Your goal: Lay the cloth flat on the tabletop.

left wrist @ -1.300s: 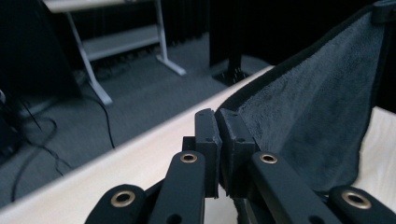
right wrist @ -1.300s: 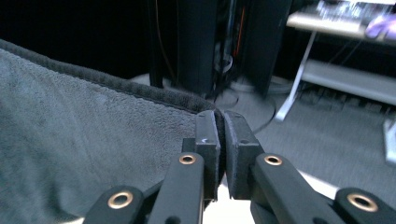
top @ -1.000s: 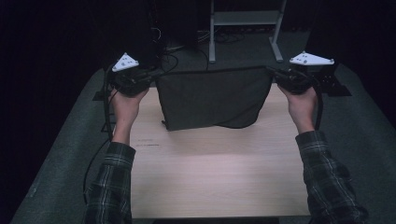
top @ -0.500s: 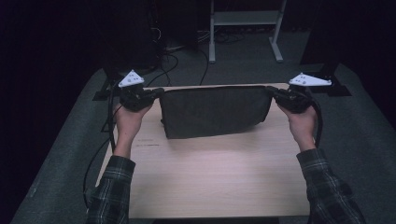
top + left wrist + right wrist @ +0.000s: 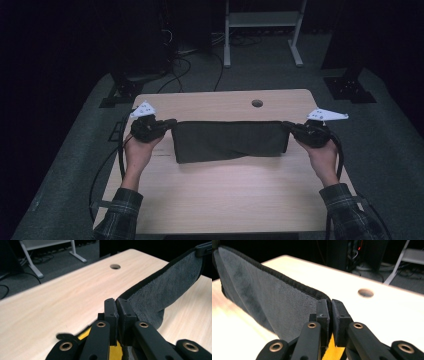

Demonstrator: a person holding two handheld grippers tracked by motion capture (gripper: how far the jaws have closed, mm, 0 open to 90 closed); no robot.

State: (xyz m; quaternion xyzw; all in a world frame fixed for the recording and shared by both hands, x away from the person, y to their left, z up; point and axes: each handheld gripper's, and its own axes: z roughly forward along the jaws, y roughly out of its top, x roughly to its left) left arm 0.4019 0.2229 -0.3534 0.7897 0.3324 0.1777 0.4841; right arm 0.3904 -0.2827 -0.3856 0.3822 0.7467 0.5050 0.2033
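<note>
Left gripper view: left gripper (image 5: 116, 312) has its jaws pinched on one top corner of the dark grey plush microfibre cloth with black edging (image 5: 162, 290). Right gripper (image 5: 330, 315) is likewise clamped on the other top corner. The cloth hangs as a taut band between them, doubled, with a diagonal crease; its lower edge rests on the pale wooden table (image 5: 225, 200), mid-table just near of the round cable hole (image 5: 257, 103). Compared with 0.5 s ago, both grippers sit nearer and lower and the cloth shows shorter. Long axis runs left to right; the top hem faces up.
</note>
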